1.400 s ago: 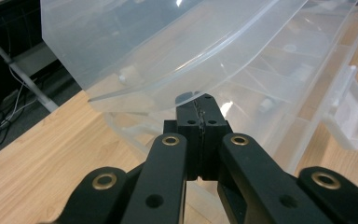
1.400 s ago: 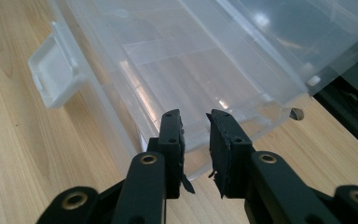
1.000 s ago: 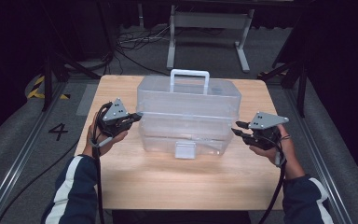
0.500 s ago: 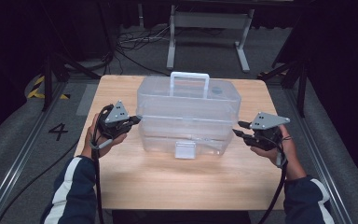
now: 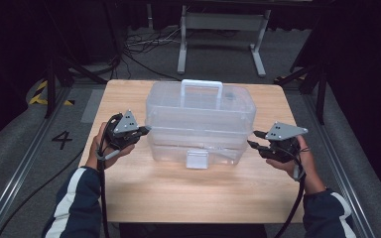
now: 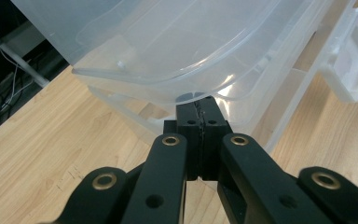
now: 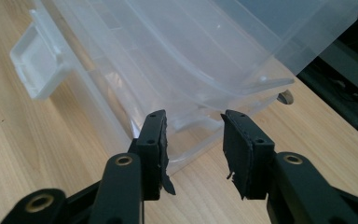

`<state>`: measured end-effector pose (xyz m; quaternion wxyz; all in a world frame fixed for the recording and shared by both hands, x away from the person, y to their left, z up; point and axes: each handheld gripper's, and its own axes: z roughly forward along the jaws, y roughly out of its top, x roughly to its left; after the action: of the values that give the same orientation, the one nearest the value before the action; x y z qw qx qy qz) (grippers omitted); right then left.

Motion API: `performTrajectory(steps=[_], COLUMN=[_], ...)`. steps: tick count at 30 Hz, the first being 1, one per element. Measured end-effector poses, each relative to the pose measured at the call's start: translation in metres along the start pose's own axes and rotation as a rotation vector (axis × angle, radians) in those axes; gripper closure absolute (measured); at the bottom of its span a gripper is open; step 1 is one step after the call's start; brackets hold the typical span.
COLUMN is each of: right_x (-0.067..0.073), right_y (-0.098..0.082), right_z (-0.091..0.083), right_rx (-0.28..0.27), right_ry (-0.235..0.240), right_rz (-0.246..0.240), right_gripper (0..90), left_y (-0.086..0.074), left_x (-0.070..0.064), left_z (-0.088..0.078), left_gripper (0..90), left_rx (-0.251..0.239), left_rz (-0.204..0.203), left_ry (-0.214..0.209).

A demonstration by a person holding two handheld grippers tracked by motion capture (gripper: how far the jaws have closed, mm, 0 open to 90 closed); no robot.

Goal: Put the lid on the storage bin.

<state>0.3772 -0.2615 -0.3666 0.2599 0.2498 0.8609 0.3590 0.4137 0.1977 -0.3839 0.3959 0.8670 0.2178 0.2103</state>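
A clear plastic storage box (image 5: 198, 124) with a white handle (image 5: 202, 89) on its lid and a front latch (image 5: 197, 159) stands in the middle of the wooden table (image 5: 178, 198). My left gripper (image 5: 146, 130) is at the box's left end. Its jaws are shut, pads pressed together, tips (image 6: 200, 105) touching the box (image 6: 168, 42) just under the lid rim. My right gripper (image 5: 253, 139) is at the right end. Its jaws have just been opening and stand apart (image 7: 193, 122), with the box's lower corner (image 7: 200, 135) just beyond the pads, not pressed.
The table's front half, between the box and the person's sleeves, is bare wood. Beyond the far edge are a grey floor, loose cables (image 5: 139, 49) and a metal stand (image 5: 218, 29). Rails run along both sides of the table.
The right gripper's jaws have spread a little wider at the box's right end. Both hands and the box stay where they were.
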Motion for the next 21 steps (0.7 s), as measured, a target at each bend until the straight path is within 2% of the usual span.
performTrajectory(steps=[7,16,21], right_x=[0.002,0.005,0.008], right_y=[-0.004,-0.005,-0.006], right_z=[0.000,0.001,0.001], right_rx=[0.022,0.019,0.020], right_ry=[0.011,0.015,0.023], right_rz=[0.002,0.012,0.019], right_gripper=[55.4,52.2,50.8], left_y=[-0.002,-0.008,-0.012], left_x=[-0.001,-0.002,-0.005], left_z=[0.002,0.003,0.008], left_gripper=[90.0,90.0,90.0], left_rx=[0.013,0.044,0.092], left_rz=[0.001,-0.004,0.011], left_ry=[-0.002,-0.003,0.001])
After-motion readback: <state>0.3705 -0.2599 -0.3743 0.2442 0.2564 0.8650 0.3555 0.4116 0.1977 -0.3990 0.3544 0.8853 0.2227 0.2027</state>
